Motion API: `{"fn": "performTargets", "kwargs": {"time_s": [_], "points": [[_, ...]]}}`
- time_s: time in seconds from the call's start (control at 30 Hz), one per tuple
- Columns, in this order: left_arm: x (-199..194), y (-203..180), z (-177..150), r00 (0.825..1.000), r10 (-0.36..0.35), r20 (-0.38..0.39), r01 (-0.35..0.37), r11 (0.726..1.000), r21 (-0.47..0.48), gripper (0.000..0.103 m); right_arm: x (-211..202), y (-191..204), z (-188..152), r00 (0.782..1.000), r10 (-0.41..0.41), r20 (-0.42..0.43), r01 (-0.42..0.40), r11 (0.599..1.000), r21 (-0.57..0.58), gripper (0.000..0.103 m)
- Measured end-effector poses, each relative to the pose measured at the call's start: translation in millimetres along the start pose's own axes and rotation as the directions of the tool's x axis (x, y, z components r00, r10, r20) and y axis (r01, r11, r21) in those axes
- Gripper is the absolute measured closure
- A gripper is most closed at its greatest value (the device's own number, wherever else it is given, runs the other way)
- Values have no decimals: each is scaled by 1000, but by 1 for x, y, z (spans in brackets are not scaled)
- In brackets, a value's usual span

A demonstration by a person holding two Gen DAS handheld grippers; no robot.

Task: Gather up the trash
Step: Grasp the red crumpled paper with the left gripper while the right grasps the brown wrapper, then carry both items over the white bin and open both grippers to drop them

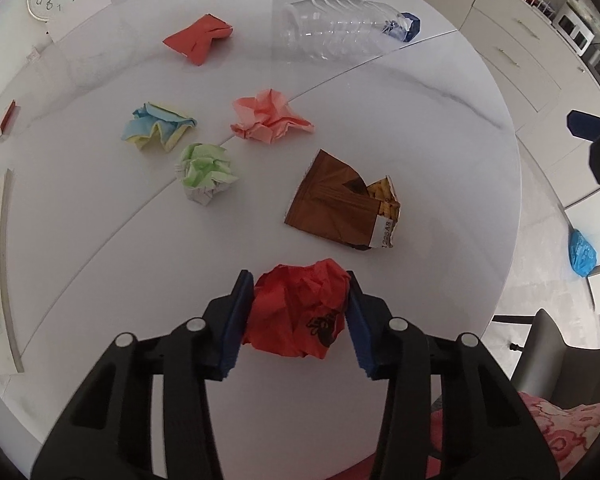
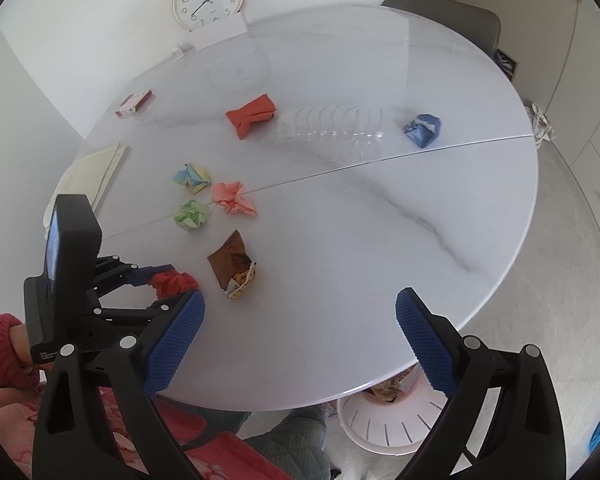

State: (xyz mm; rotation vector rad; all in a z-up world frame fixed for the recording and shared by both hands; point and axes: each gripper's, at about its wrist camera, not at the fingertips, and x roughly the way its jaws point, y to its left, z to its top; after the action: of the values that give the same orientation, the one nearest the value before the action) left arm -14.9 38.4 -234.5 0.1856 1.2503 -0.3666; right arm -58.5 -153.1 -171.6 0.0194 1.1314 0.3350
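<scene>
A: Looking at the red paper ball (image 1: 298,312), it is seen near the front edge of the counter (image 1: 440,128), and it is held between the two blue pads of the left gripper (image 1: 300,316). The pads are pressed on both of its sides, so the ball is judged to be gripped, although it is probably not lifted yet.

B: Why is the gripper pointed so steeply down?

A: A crumpled ball is best taken from above, so that the pads can be closed around its widest part.

B: And the right gripper (image 2: 300,340)?

A: It is kept wide open with nothing between the jaws. It is held over the counter's near edge, perhaps ready for a next piece.

B: What else is left?

A: The brown snack wrapper (image 1: 340,200) is lying just beyond the ball. Further away, the green paper ball (image 1: 206,172), the pink paper (image 1: 268,116) and the blue-yellow paper (image 1: 158,124) are grouped together. An orange-red packet (image 1: 198,38) and a clear plastic bottle (image 1: 340,28) are at the far side.

B: Where is the trash to be put?

A: A white bin (image 2: 388,420) is seen on the floor below the counter's edge, with some wrappers already inside. It is likely the destination.
</scene>
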Motion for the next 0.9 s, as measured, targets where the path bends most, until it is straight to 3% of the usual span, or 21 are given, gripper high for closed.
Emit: {"fn": "performTargets", "kwargs": {"time_s": [0.1,0.4,0.53,0.63,0.9], "points": [[-8,2,-2,1000,6,14,-7,1000,9,68,18,11,6,999,28,-27,-29,999,-44,7],[-54,44,-3,992,55,111,-43,993,-105,68,100,63,22,986,27,-162,-67,967,-246,9],[-67,64,-5,988,68,139,-46,986,-160,68,121,80,22,980,-30,-196,-35,946,-322,20],[-71,74,-7,986,75,150,-47,982,-180,68,130,87,20,973,-68,-221,-15,935,-355,40],[-74,91,-2,983,51,176,-17,982,-188,70,138,88,17,964,-107,-243,19,940,-340,72]]}}
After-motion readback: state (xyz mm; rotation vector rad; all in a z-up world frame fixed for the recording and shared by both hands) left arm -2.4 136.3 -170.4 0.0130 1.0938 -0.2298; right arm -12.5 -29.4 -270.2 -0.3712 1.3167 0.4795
